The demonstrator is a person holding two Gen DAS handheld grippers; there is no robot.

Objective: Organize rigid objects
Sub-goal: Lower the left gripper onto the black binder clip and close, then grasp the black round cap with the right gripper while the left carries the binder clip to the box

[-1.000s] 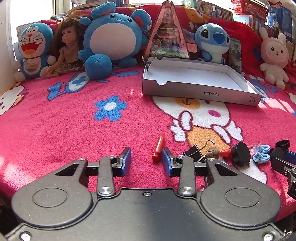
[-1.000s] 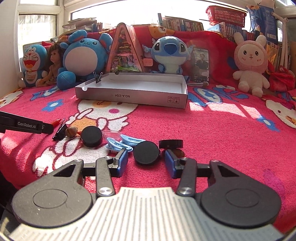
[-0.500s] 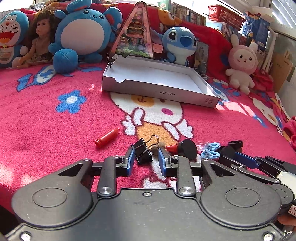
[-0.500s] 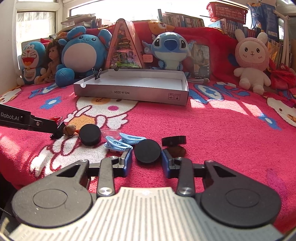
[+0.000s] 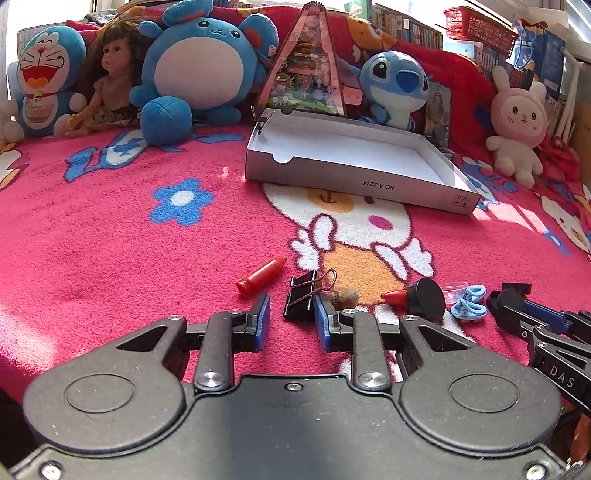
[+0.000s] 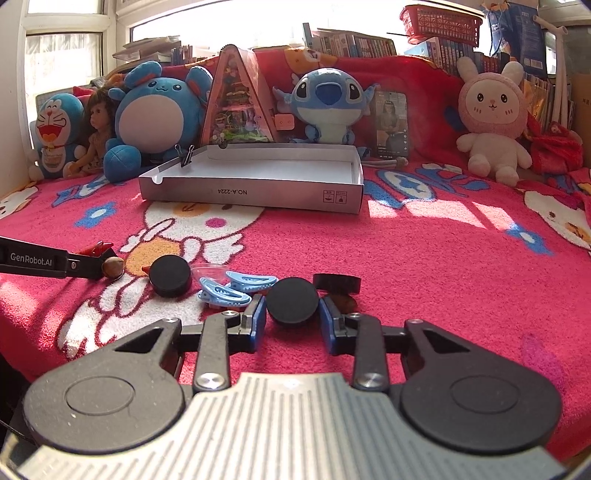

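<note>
On the pink blanket lie a red crayon, a black binder clip, a brown nut, a black disc with a red tip and blue clips. My left gripper is open, low over the blanket, with the binder clip between its fingers, touching the right one. My right gripper is open around a black disc. It does not squeeze the disc. A black ring and a brown nut lie just beyond. The grey open box stands further back.
Plush toys and a doll line the back edge, with a triangular pink toy house behind the box. A binder clip is clipped on the box's left rim. Books and a red basket stand behind.
My left gripper swung right from the crayon to the binder clip, then widened slightly. My right gripper crept forward and narrowed around the black disc.
</note>
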